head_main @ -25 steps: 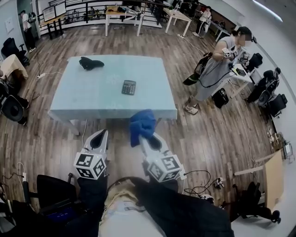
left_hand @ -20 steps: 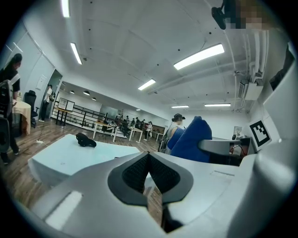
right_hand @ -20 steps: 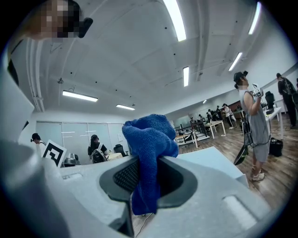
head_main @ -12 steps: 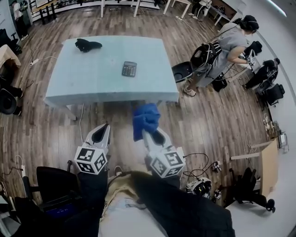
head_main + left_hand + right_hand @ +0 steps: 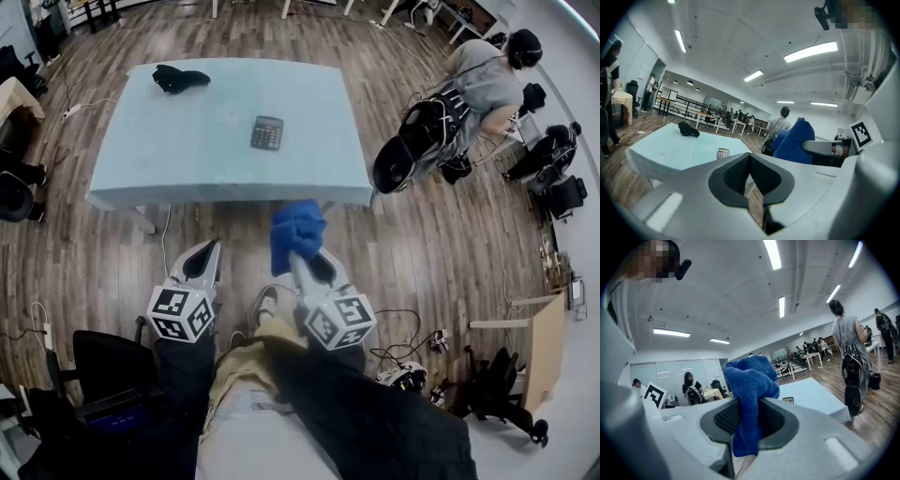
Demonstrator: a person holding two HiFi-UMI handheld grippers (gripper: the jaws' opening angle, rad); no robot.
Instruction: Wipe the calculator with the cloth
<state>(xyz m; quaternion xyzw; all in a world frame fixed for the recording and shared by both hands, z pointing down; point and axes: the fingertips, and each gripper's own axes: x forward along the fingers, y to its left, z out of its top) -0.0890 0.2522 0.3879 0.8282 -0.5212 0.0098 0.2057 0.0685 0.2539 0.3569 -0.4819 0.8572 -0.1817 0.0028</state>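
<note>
A dark calculator (image 5: 267,132) lies near the middle of the pale blue table (image 5: 187,169), and it shows small in the left gripper view (image 5: 723,153) and the right gripper view (image 5: 788,400). My right gripper (image 5: 302,255) is shut on a blue cloth (image 5: 296,231), which bunches up above the jaws (image 5: 749,394). It hovers over the floor just short of the table's near edge. My left gripper (image 5: 202,262) hangs beside it, shut and holding nothing (image 5: 749,174). The cloth also shows at the right of the left gripper view (image 5: 794,143).
A black bundle (image 5: 180,77) lies at the table's far left corner. A person with a backpack (image 5: 450,112) stands to the right of the table. Chairs (image 5: 17,192) and cables stand at the left. Wooden floor surrounds the table.
The view has come closer to the table, with the person at the right turning and bending. Both grippers keep their poses, the right one still holding the cloth.
</note>
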